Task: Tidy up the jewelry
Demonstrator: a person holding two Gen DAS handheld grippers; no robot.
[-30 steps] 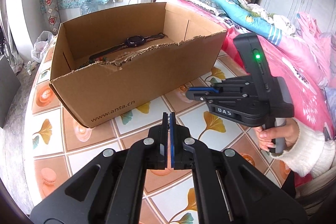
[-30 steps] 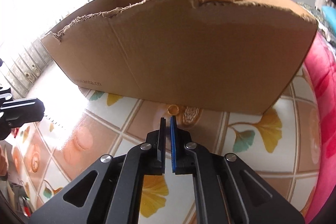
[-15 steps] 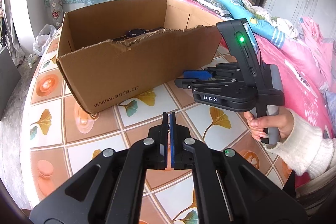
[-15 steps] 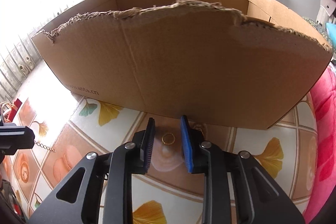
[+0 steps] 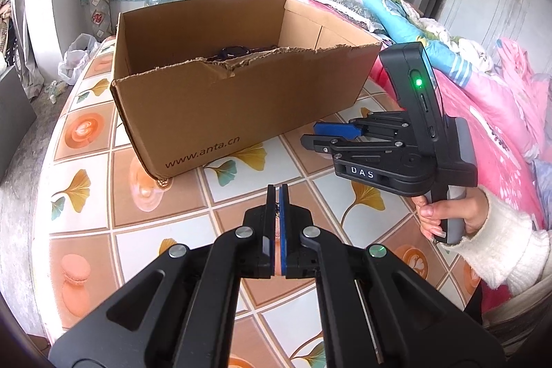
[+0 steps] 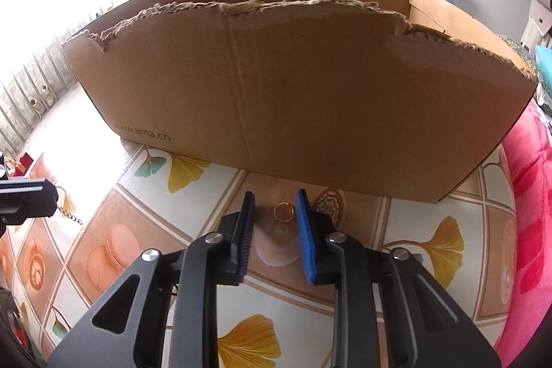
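A small gold ring [image 6: 284, 213] is lying flat on the glossy tiled tablecloth [image 6: 407, 223] just in front of the cardboard box [image 6: 310, 99]. The right gripper [image 6: 274, 212] is straddling it, its jaws having just been closing, the pads not yet touching it. The left gripper [image 5: 277, 195], further from the box, is clamped on a thin chain [image 6: 69, 214] dangling from it. Inside the torn-edged corrugated box, a dark watch [image 5: 233, 50] is lying on the floor.
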